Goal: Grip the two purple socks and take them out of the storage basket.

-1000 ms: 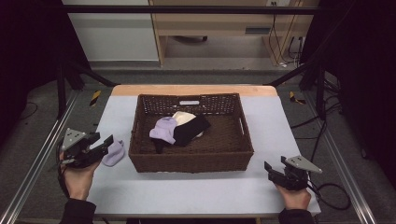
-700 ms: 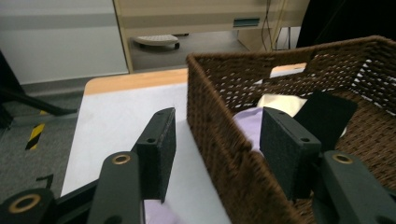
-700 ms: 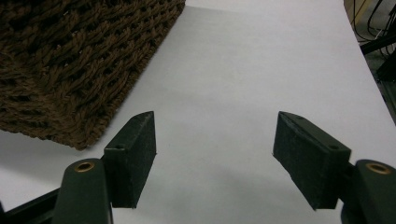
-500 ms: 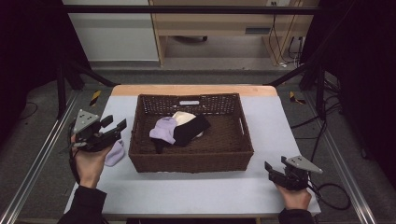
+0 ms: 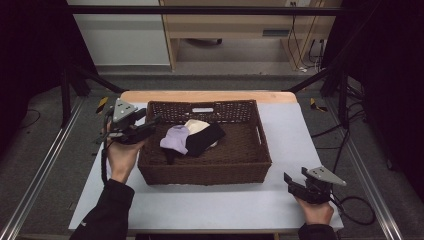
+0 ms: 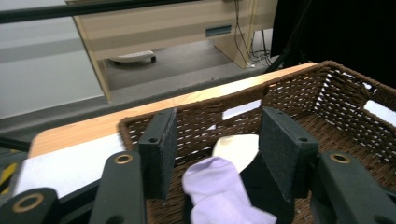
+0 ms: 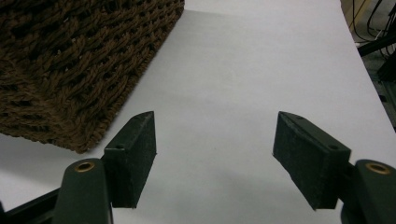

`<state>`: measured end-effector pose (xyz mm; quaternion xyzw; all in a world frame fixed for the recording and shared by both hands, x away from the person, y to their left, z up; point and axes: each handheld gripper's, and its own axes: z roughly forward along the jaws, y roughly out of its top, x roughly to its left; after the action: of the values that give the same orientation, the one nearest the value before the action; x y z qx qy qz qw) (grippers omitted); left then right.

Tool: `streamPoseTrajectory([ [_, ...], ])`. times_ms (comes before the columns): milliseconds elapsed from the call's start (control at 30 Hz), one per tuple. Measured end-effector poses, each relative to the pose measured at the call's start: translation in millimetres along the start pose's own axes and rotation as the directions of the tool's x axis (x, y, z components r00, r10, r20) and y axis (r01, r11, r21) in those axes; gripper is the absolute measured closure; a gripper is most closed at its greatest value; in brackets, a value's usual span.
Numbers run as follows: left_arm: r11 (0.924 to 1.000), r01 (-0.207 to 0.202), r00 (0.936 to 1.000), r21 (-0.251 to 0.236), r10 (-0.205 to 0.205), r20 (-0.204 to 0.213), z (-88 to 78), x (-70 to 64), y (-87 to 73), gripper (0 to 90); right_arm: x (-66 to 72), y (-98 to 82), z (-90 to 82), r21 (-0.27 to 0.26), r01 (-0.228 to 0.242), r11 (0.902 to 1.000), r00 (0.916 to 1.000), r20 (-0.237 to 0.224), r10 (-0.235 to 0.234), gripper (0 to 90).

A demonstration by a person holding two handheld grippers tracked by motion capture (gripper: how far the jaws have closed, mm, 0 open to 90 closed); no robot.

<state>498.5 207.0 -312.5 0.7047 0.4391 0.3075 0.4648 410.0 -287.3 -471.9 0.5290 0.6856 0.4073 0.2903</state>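
Observation:
A dark brown wicker basket (image 5: 205, 172) stands mid-table and holds a lavender sock (image 5: 174, 139), a cream sock (image 5: 195, 125) and a black sock (image 5: 206, 140), piled together. My left gripper (image 5: 150, 122) hovers at the basket's left rim, pointing in over it, open. In the left gripper view, the left gripper (image 6: 219, 140) has the lavender sock (image 6: 219, 191), cream sock (image 6: 236, 147) and black sock (image 6: 254, 179) lying beyond its jaws, inside the basket (image 6: 299, 88). My right gripper (image 5: 289, 181) rests open at the table's front right, and nothing sits between the pads of the right gripper (image 7: 215, 140).
The pale table top (image 5: 300, 130) has a wooden strip (image 5: 210, 96) along its far edge. In the right gripper view, a basket corner (image 7: 70, 60) stands close on the left. Metal rails run down both sides of the table, and a wooden cabinet stands behind it.
My left gripper rose from the table's left side and moved up to the basket's left rim. The small lavender sock that lay on the table beside it is out of sight. The right gripper stayed put.

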Motion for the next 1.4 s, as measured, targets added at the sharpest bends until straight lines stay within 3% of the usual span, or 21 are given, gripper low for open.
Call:
streamPoseTrajectory([
  [267, 0.9993, -0.011, 0.9999, 0.037, 0.010, 0.014, 28.4, -13.9, 1.6, 46.5, -0.4, 0.1, 0.2, -0.001, 0.004, 1.0000, 1.0000, -0.003, -0.004, 30.4],
  [567, 0.9917, -0.004, 0.9999, 0.129, 0.002, 0.015, 61.6, -19.0, -13.5, 46.5, -0.5, 0.1, 0.1, -0.002, 0.004, 1.0000, 1.0000, -0.005, -0.004, 30.5],
  [733, 0.9815, -0.023, 0.9997, 0.190, 0.022, 0.007, 72.9, -18.5, -25.4, 46.6, -0.5, 0.0, 0.6, -0.002, 0.007, 1.0000, 1.0000, -0.005, -0.007, 30.5],
  [1033, 0.9554, -0.038, 0.9993, 0.293, 0.036, 0.012, 88.8, -16.4, -40.8, 44.2, -0.2, -0.2, 1.0, 0.001, 0.008, 1.0000, 0.9999, -0.005, -0.008, 30.6],
  [1167, 0.9453, -0.033, 0.9994, 0.325, 0.034, 0.003, 93.8, -15.8, -45.9, 42.0, 0.0, -0.2, 1.1, 0.001, 0.008, 1.0000, 0.9999, -0.006, -0.008, 30.7],
  [1400, 0.9319, -0.057, 0.9976, 0.358, 0.068, -0.017, 97.2, -18.1, -49.3, 38.2, 0.2, -0.4, 1.1, 0.002, 0.009, 1.0000, 0.9999, -0.008, -0.009, 30.6],
])
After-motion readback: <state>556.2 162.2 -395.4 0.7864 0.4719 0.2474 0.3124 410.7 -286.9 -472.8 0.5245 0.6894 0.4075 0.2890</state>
